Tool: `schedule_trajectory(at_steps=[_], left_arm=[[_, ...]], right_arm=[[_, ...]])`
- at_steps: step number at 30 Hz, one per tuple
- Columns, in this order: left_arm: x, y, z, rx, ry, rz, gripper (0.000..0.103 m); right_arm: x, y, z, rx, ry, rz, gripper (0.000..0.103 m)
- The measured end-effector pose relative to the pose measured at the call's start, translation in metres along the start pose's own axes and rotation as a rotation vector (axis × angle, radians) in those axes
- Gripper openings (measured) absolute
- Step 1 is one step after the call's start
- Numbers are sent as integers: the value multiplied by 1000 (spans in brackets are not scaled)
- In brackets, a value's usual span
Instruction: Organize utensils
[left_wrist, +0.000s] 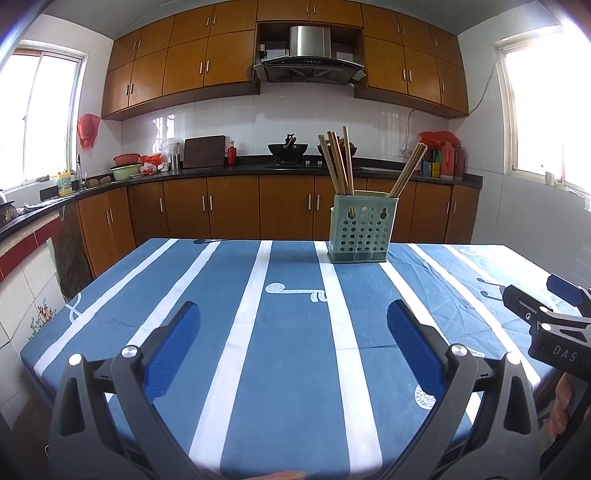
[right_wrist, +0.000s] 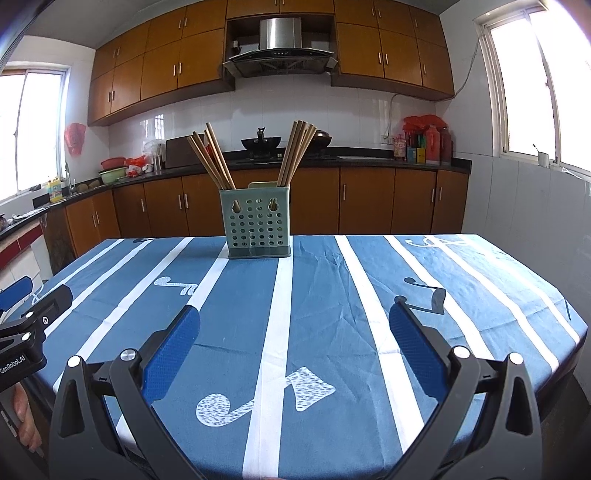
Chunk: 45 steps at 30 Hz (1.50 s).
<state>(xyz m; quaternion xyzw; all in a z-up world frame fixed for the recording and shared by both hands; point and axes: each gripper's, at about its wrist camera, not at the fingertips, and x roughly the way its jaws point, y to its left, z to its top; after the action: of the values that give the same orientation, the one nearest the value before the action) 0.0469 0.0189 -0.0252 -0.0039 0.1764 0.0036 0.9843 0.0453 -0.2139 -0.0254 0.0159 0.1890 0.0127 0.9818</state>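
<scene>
Standing by the table (right_wrist: 461, 280), I judged the job nearly finished; every utensil I could see was already in the pale green perforated holder (right_wrist: 256, 225) at the far middle of the blue striped cloth; nothing lay loose; wooden chopsticks (right_wrist: 212, 158) leaned left in one bunch, another bunch (right_wrist: 295, 155) leaned right; the left gripper (left_wrist: 293, 341) and right gripper (right_wrist: 293, 343) hovered near the front edge, jaws spread wide, holding nothing
</scene>
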Motion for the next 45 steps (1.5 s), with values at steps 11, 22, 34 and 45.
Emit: schedule_trajectory(at_steps=[11,22,34,45], left_arm=[[1,0,-2,-5,0,0,99],[0,0,-2,-7,-3,1,99],[-1,-1,-1,-10,-3,6,99],[-1,0,-1,-11,-2,5,99]], right_arm=[[0,0,0,0,0,0,101],[0,0,0,0,0,0,101],[1,1,-1,1,0,-1,101],[1,1,-1,1,0,0,101]])
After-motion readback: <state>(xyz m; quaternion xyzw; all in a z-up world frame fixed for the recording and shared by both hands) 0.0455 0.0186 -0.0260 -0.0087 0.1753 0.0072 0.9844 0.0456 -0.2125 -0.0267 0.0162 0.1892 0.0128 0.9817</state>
